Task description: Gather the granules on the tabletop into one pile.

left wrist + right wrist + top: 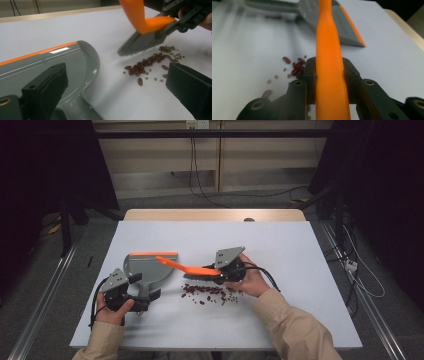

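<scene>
The right gripper [223,273] is clamped on the orange handle of the brush [192,268]; in the right gripper view both pads press the handle [329,72] from its two sides. The grey bristles [140,43] hang just above the white table [300,250], near the pile of red beans [207,292] w/ small greenish seeds (scattered beside it). The left gripper [142,295] is at the handle of the grey dustpan [147,267], which lies flat, left of the beans. Left jaws stand apart in the left gripper view; whether they press the handle I cannot tell.
</scene>
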{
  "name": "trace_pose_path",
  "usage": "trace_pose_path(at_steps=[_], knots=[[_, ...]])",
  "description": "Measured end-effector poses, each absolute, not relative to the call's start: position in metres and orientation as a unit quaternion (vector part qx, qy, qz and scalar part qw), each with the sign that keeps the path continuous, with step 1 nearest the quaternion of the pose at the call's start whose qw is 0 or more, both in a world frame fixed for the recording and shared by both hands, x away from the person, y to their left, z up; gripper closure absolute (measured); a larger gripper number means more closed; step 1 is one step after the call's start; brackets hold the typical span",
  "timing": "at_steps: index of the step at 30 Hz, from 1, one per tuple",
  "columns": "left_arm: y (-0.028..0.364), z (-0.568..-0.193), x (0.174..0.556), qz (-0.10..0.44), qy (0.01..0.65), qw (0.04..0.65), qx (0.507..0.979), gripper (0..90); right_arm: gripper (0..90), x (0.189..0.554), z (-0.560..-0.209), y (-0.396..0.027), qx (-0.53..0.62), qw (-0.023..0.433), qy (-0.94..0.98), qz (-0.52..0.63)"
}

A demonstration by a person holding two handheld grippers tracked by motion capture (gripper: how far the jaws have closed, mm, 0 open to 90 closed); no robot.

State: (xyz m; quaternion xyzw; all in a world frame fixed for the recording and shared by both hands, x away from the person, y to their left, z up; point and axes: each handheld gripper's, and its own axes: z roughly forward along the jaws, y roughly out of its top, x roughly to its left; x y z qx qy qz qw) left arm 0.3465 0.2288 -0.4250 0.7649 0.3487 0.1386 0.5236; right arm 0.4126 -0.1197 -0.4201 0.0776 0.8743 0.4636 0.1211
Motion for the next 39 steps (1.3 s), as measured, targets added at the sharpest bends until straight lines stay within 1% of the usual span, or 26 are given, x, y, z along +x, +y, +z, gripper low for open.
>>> trace_pose_path(at_steps=[7,11,23,27,39], knots=[[0.228,-0.425,0.346,0.139,0.35,0.524,0.764,4.0,71.0,0.411,-0.408,-0.13,0.18,0.125,0.84,0.497],[0.228,-0.426,0.347,0.14,0.35,0.523,0.765,4.0,71.0,0.405,-0.404,-0.133,0.259,0.112,0.804,0.524],[0.228,-0.425,0.346,0.14,0.346,0.523,0.766,4.0,71.0,0.387,-0.406,-0.13,0.403,0.104,0.727,0.546],[0.227,-0.424,0.346,0.141,0.346,0.525,0.765,4.0,71.0,0.381,-0.406,-0.126,0.42,0.102,0.714,0.551],[0.226,-0.423,0.345,0.143,0.344,0.524,0.766,4.0,71.0,0.371,-0.406,-0.115,0.423,0.104,0.717,0.545]])
